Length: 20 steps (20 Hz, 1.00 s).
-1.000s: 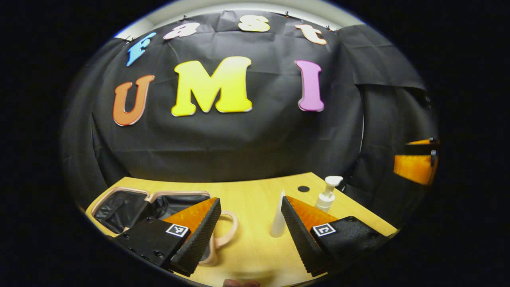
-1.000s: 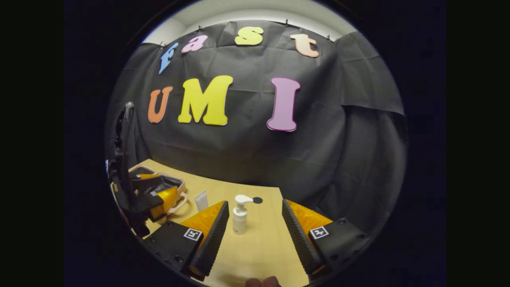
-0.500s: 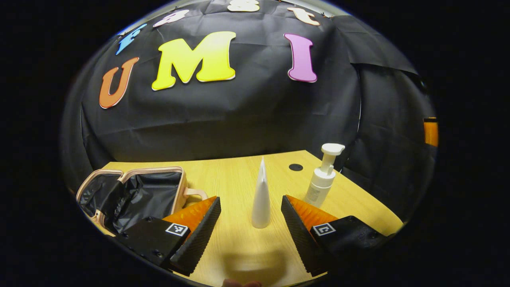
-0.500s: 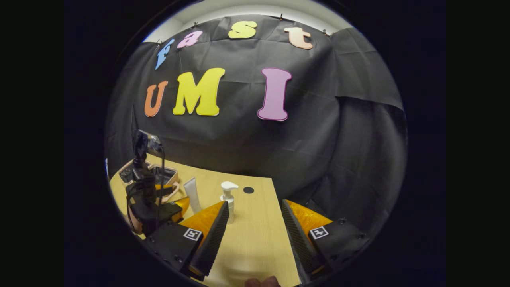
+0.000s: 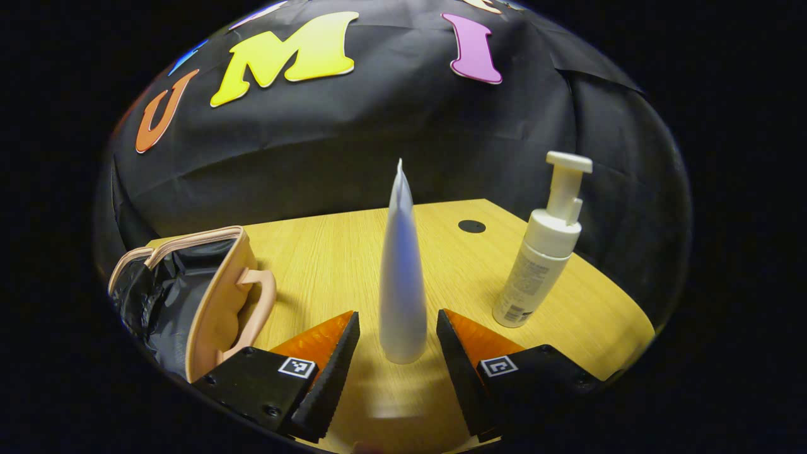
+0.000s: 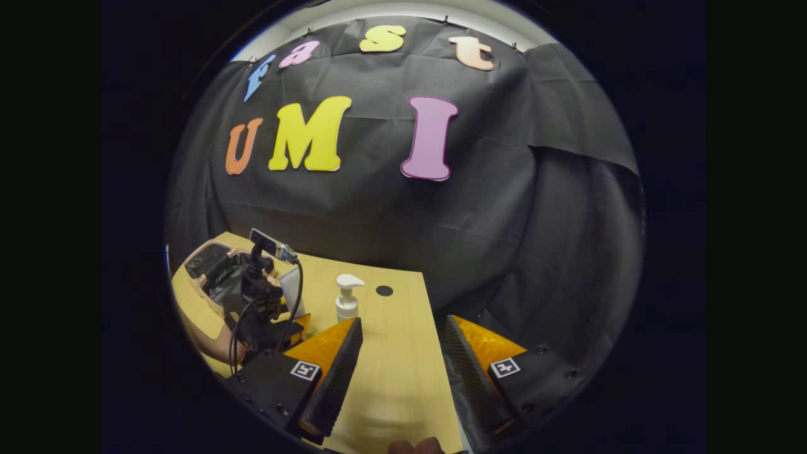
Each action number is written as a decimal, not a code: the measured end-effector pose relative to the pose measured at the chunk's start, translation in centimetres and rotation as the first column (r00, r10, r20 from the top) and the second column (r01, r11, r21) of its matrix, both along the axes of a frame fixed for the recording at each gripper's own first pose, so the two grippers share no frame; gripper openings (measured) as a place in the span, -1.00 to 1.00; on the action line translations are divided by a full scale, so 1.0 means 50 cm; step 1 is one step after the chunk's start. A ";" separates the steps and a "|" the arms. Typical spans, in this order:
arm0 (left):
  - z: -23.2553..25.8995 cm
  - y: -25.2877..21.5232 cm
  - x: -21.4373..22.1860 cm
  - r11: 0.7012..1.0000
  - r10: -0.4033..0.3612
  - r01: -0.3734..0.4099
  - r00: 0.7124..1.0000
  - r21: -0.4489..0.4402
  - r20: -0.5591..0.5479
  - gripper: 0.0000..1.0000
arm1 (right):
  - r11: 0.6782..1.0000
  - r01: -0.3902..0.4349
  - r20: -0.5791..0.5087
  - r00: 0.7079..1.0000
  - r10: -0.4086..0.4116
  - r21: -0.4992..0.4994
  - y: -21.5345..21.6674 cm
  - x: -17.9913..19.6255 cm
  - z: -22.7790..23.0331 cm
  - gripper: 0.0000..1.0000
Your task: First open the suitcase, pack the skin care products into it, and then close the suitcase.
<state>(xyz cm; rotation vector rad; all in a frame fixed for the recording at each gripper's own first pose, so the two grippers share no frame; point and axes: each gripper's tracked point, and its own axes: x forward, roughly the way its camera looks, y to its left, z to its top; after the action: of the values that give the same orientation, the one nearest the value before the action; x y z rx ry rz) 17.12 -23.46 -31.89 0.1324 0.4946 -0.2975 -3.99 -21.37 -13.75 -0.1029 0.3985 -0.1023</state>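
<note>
A white tube (image 5: 398,277) stands upright on its cap on the wooden table, right between the fingers of my left gripper (image 5: 396,318), which is open around it without touching. A white pump bottle (image 5: 543,243) stands to its right. The small peach suitcase (image 5: 189,290) lies open at the left, showing its black lining. In the right gripper view, my right gripper (image 6: 402,325) is open over the table's near right part; the left gripper (image 6: 261,309), the tube (image 6: 291,291), the pump bottle (image 6: 345,297) and the suitcase (image 6: 211,271) sit to its left.
The wooden table (image 5: 328,252) has a round black cable hole (image 5: 471,226) near its far edge. Black cloth hangs behind and to the right. A hand (image 6: 211,337) holds the left gripper in the right gripper view.
My left gripper has moved forward and down from beside the suitcase until the tube stands between its fingers. The right gripper has drifted back and right, away from the pump bottle.
</note>
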 end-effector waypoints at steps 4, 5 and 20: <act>-0.011 -0.008 0.012 1.000 -0.011 0.011 1.000 0.001 -0.016 0.13 | 1.000 0.014 -0.011 1.000 -0.014 0.018 -0.013 0.010 -0.011 0.58; -0.012 -0.011 0.016 1.000 -0.016 0.016 1.000 0.002 -0.021 0.00 | 1.000 0.011 -0.016 1.000 -0.010 0.025 -0.011 0.012 -0.013 0.58; 0.253 0.148 -0.198 0.989 0.132 -0.134 0.991 -0.067 -0.024 -0.13 | 0.966 -0.159 -0.090 0.979 0.181 0.203 0.165 0.211 -0.297 0.59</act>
<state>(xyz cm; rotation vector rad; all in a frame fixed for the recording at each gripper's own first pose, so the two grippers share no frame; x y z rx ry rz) 7.19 -16.05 -19.26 0.0291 0.5096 -0.1850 6.56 -13.12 -28.60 0.0511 0.5042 0.1127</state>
